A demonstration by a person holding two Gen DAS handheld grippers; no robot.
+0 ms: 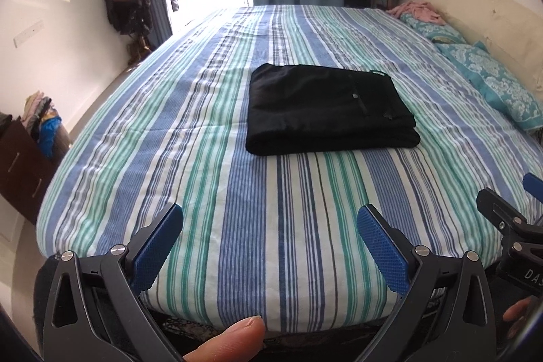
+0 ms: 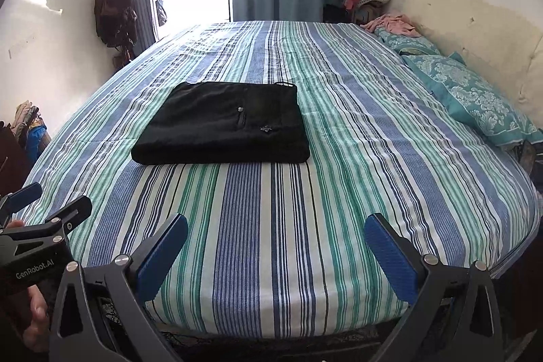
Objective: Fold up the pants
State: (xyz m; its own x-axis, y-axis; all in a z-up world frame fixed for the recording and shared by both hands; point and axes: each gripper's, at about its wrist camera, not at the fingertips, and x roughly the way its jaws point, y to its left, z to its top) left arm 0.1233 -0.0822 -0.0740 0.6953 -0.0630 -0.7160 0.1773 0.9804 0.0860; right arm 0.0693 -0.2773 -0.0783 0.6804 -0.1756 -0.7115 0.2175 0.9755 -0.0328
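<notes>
1. Both my grippers sit nearest the lens: left gripper [image 1: 269, 246] and right gripper [image 2: 275, 251], each with jaws spread wide and nothing between the blue pads [image 1: 156, 248]. A thumb [image 1: 234, 338] shows at the bottom edge of the left view.
2. Each gripper hangs over the near edge of the bed [image 1: 295, 226], well apart from the cloth. From the left view I see the right one at the far right; from the right view, the left one at the far left.
3. Pants [image 1: 331, 109] lie mid-bed as a neat black rectangle, several layers thick, the rounded fold edge facing me. In the right view the pants [image 2: 224, 124] sit left of centre, with a small button and a loop visible on top.
4. My judgement: folding looks finished, or nearly so; at most one more fold or a tidy-up remains.
5. Risks from here:
   - Reaching in again could drag the top layer and skew the stack, since the fabric looks soft and loosely stacked.
   - Pinching only one layer at the near edge would peel the bundle open.
   - The striped sheet could ride up with a low pinch.
   - Pillows [image 1: 492, 83] at the right are well clear, no worry there.
</notes>
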